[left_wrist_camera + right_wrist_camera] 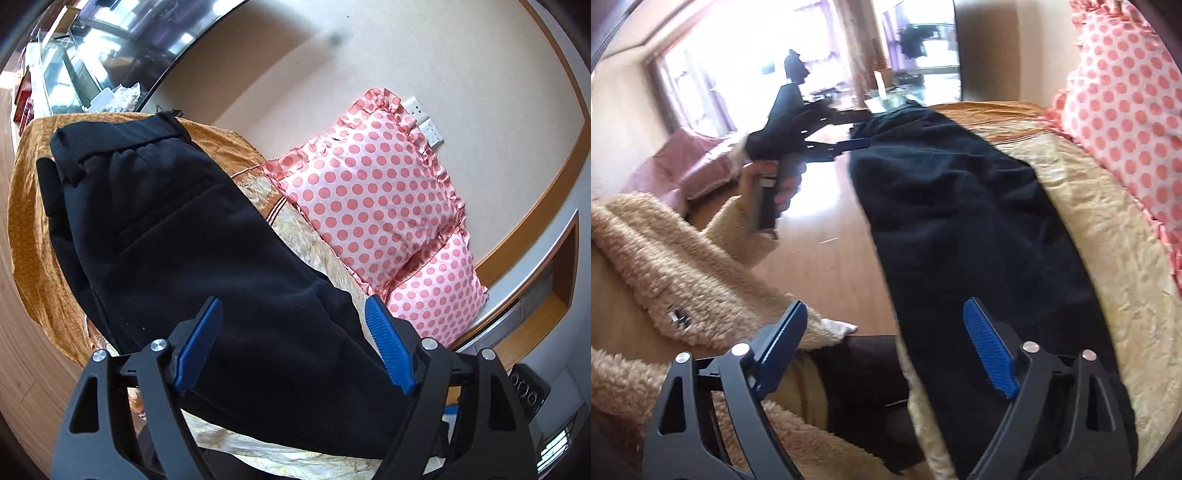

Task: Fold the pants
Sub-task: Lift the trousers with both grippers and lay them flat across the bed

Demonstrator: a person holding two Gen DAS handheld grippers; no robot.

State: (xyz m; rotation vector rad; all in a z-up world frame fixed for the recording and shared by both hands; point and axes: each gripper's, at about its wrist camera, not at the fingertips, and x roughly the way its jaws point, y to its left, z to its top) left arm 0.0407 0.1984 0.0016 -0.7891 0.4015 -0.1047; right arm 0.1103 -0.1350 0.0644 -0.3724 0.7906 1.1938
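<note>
Black pants (184, 240) lie flat along the bed, legs laid together, with the waistband and a back pocket at the far end. My left gripper (293, 306) hangs open just above the leg part, and nothing is between its blue pads. In the right wrist view the same pants (960, 221) run away from me along the bed's edge. My right gripper (885, 306) is open over their near end and holds nothing. The left gripper (864, 129) shows there too, held in a hand near the waistband end, its fingers apart.
Two pink dotted pillows (369, 184) lean on the wall beside the pants. The bed cover (33, 221) is gold and cream. A fleecy tan coat sleeve (665, 258) fills the left of the right wrist view. Wooden floor (820, 266) lies beyond the bed's edge.
</note>
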